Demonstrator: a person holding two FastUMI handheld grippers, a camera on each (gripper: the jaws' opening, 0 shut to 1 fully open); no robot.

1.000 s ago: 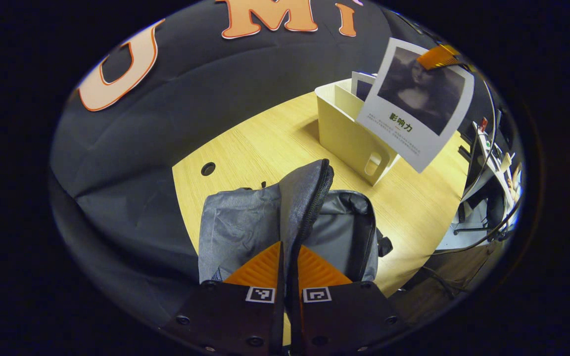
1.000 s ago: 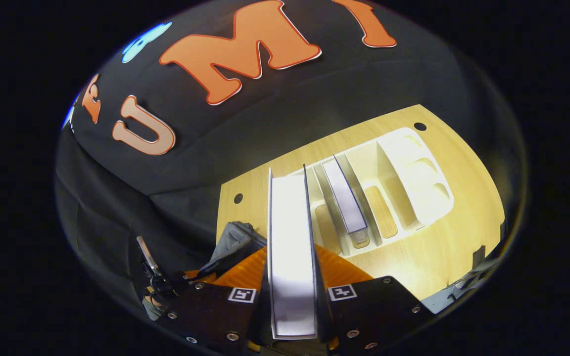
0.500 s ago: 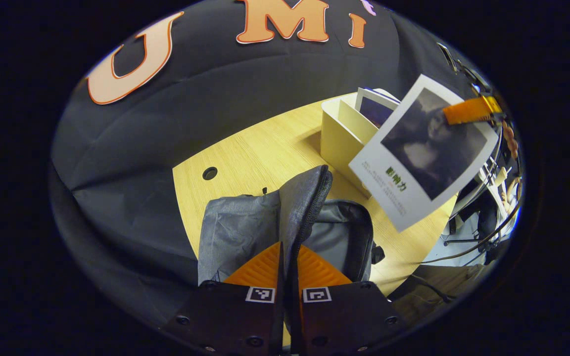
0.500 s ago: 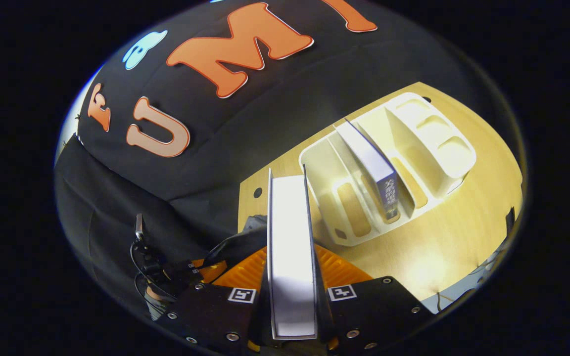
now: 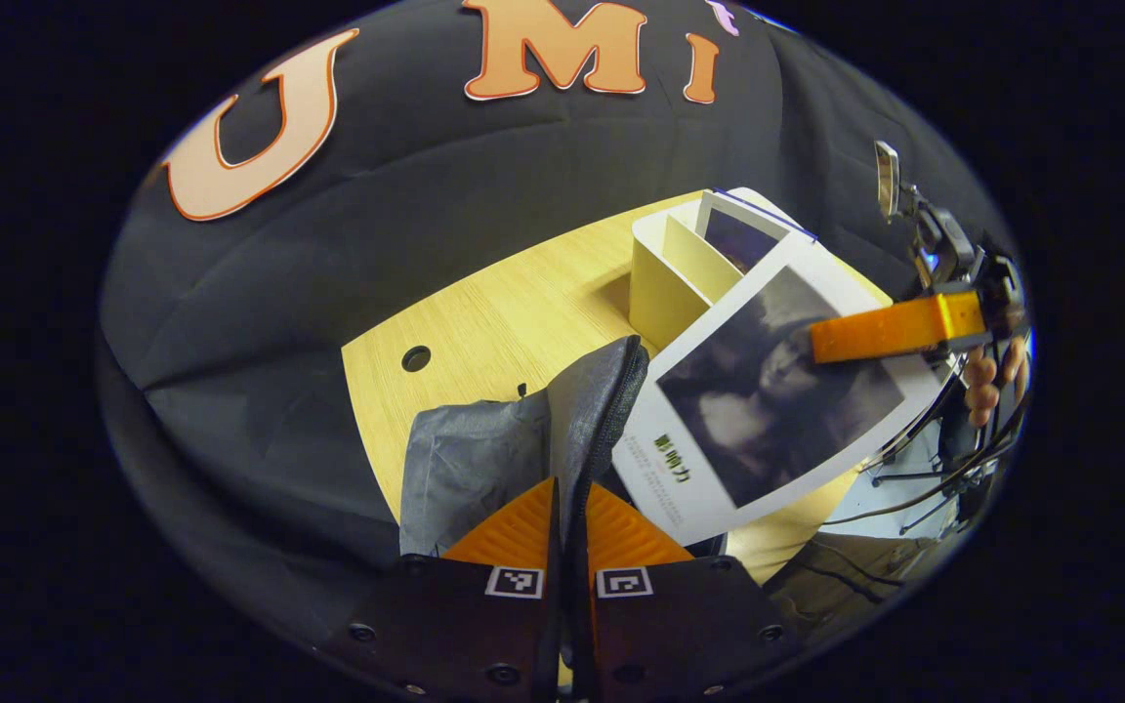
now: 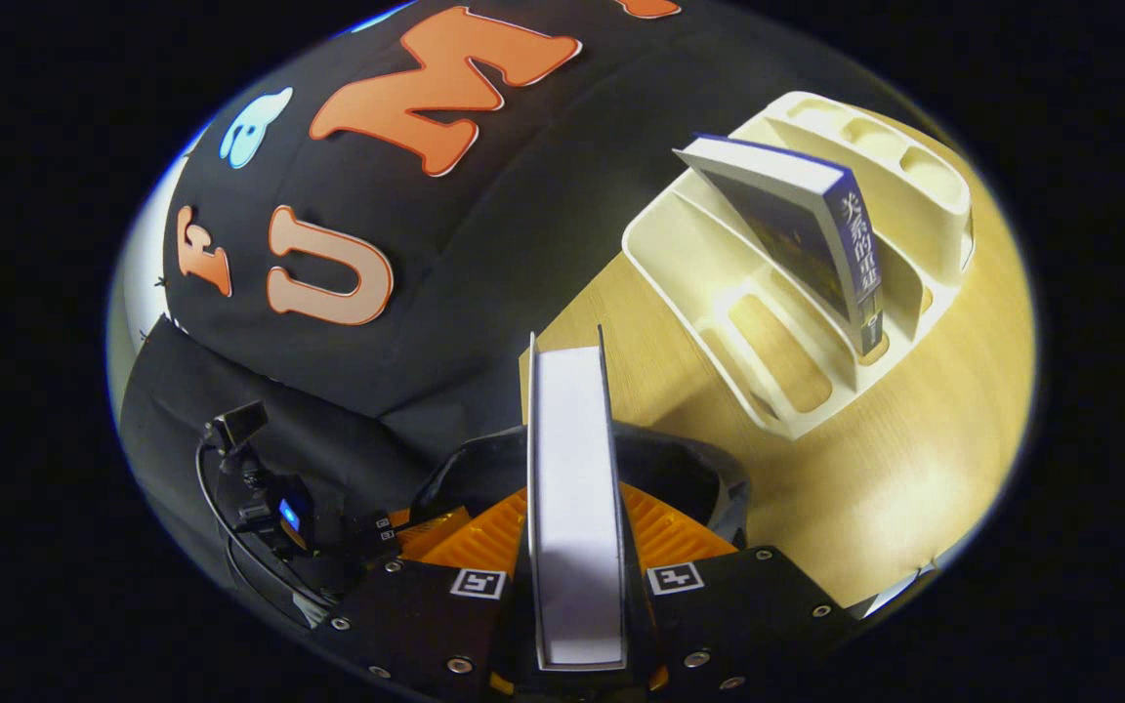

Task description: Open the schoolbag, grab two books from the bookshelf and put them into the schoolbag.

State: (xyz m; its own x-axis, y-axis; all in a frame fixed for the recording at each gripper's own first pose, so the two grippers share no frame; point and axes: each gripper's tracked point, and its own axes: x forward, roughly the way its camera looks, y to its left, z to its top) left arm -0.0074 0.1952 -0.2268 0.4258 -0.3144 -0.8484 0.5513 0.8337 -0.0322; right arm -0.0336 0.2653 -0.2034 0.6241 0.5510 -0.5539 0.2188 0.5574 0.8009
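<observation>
Left gripper [image 5: 570, 532] clamped on grey schoolbag [image 5: 484, 449] flap, right gripper [image 6: 574, 547] gripped white-covered book [image 5: 768, 400] over bag mouth, second book [image 6: 807, 234] stood in bookshelf [image 6: 719, 283].

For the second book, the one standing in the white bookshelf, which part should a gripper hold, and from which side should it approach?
Probably its top edge, from above. The book stands upright, leaning, in a slot of the bookshelf; dividers flank its covers low down, but its upper part rises free above them, so fingers can close on both covers.

Overhead light, glare on table [image 6: 875, 488]; dark wall; strong fisheye bending at edges.
</observation>
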